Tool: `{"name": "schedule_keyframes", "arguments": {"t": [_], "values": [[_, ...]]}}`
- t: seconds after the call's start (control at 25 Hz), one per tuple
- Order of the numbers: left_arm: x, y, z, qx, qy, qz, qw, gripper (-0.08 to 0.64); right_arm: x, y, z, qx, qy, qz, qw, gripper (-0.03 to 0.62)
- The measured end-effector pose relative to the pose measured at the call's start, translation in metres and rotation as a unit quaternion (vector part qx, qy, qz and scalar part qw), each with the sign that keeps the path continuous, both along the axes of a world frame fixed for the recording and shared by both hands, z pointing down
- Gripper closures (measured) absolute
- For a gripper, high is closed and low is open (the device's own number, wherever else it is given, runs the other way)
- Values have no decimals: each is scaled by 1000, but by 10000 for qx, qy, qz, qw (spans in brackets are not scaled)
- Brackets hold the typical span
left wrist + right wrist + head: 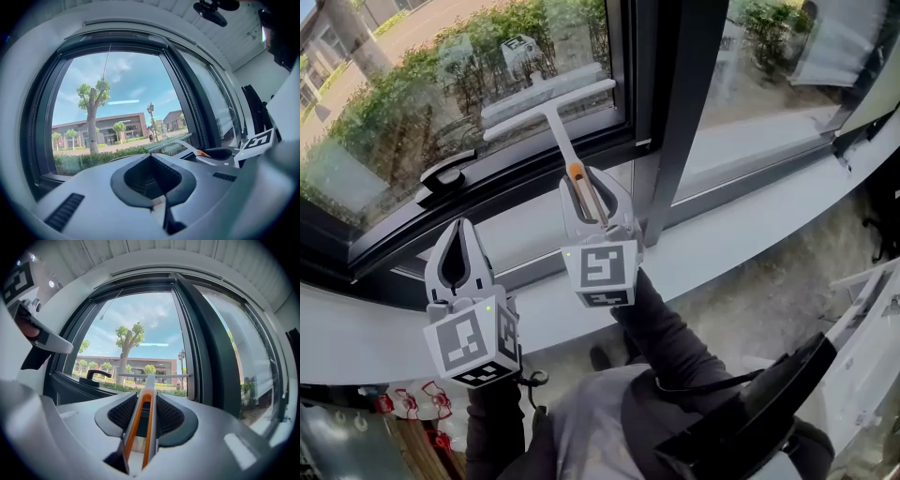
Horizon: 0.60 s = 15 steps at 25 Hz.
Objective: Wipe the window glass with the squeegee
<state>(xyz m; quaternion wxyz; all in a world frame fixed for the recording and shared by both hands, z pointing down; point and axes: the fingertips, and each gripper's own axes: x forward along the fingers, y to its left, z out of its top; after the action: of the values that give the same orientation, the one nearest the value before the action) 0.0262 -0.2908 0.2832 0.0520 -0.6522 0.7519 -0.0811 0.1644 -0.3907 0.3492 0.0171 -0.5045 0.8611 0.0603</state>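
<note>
One risk: white T-shaped squeegee w/ orange-trimmed handle (546,105), pinched in right gripper (589,187), blade at 12 o'clock by window glass (403,89), may twist under pressure & streak. Left gripper (459,246): jaws together, empty.

Dark-framed window (666,112) with black handle (442,173) above white sill (750,239); speckled floor (750,309) below. Outside, hedge (412,84), tree (91,112), low building (112,126), bright blue sky (131,75).

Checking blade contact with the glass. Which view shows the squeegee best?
Head view: the whole squeegee shows, blade to handle. Right gripper view foreshortens it along the handle; left gripper view catches only part.
</note>
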Motion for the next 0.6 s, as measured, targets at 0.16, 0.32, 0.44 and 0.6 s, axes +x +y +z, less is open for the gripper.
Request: {"name": "schedule_keyframes", "arguments": {"t": [0.16, 0.32, 0.44, 0.6], "values": [[2, -1, 4, -33, -5, 37, 10000, 563, 0, 0, 7, -64, -6, -1, 10000, 462], [4, -3, 2, -41, 7, 23, 10000, 563, 0, 0, 13, -130, 5, -10, 9999, 462], [4, -4, 3, -54, 1, 43, 10000, 562, 0, 1, 16, -176, 2, -17, 9998, 462], [6, -5, 5, -59, -28, 113, 9999, 561, 0, 1, 22, -273, 1, -32, 9996, 462]]}}
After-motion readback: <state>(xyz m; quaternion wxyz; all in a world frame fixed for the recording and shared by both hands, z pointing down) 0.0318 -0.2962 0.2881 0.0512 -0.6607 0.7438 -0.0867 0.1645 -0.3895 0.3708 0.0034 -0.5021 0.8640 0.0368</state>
